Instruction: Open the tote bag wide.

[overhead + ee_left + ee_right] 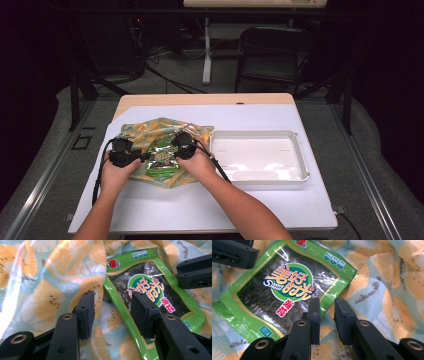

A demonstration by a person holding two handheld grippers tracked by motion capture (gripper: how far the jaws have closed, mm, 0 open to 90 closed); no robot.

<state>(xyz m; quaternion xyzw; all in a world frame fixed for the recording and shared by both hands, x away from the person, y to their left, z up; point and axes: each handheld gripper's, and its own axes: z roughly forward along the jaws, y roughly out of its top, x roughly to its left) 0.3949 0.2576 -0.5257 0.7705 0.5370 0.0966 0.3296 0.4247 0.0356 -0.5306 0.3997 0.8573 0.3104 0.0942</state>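
Claws over a seaweed packet on a fruit-print cloth

Left claw (pixel 112 312) stands wide, one jaw over the cloth (pixel 50 290), the other over the packet (pixel 147 287), gripping nothing; right claw (pixel 327 320) is narrower, its jaws straddling the packet's (pixel 284 292) near edge without pressing it. The packet lies flat on the cloth, mid-bench (pixel 200 210). It looks light, thin, glossy and slippery, its contents brittle; I would take it by the sealed border, not the middle. The soft cloth could get pinched along with it. Farther right sits a white tray (pixel 300 172), apart from the cloth.
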